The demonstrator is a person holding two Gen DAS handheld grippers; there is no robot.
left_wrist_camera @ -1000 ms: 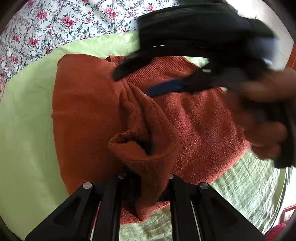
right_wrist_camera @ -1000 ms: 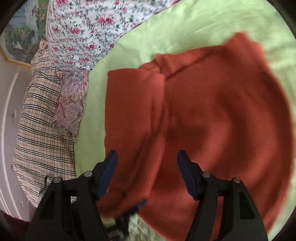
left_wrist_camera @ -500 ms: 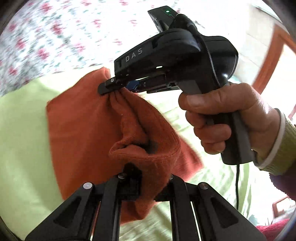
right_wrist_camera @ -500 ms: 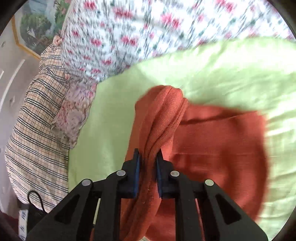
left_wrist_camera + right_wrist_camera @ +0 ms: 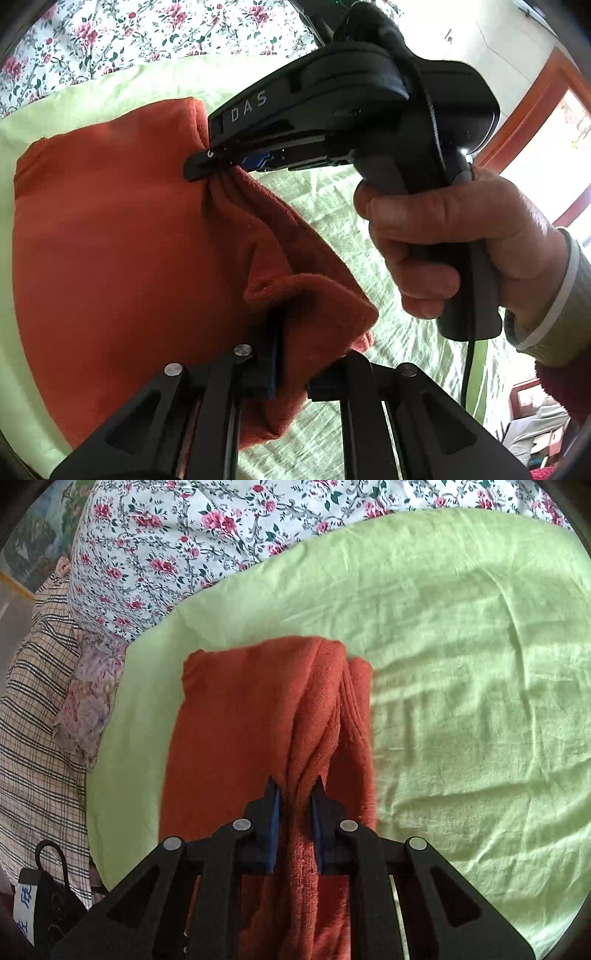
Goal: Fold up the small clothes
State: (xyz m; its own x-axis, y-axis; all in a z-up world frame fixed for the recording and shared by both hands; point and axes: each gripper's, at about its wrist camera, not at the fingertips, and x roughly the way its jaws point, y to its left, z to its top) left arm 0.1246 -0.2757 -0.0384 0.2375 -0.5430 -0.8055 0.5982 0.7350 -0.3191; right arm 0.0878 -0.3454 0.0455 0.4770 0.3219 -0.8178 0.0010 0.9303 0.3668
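Note:
A rust-orange knit sweater [image 5: 122,236] lies partly folded on the light green sheet [image 5: 332,199]. My left gripper [image 5: 291,373] is shut on a bunched edge of the sweater at the bottom of the left wrist view. My right gripper [image 5: 295,808] is shut on another bunched edge of the sweater [image 5: 236,723] and holds it lifted over the folded part. The right gripper also shows in the left wrist view [image 5: 207,162], held by a hand, pinching the sweater's far edge.
A floral quilt [image 5: 229,535] lies beyond the green sheet [image 5: 461,664]. A plaid cloth [image 5: 33,686] and a black item [image 5: 40,904] sit at the left. A wooden door frame [image 5: 532,110] stands at the right.
My right gripper went from open above the sweater to shut on its edge and lifted it. The raised half has been carried over leftward, uncovering green sheet on the right.

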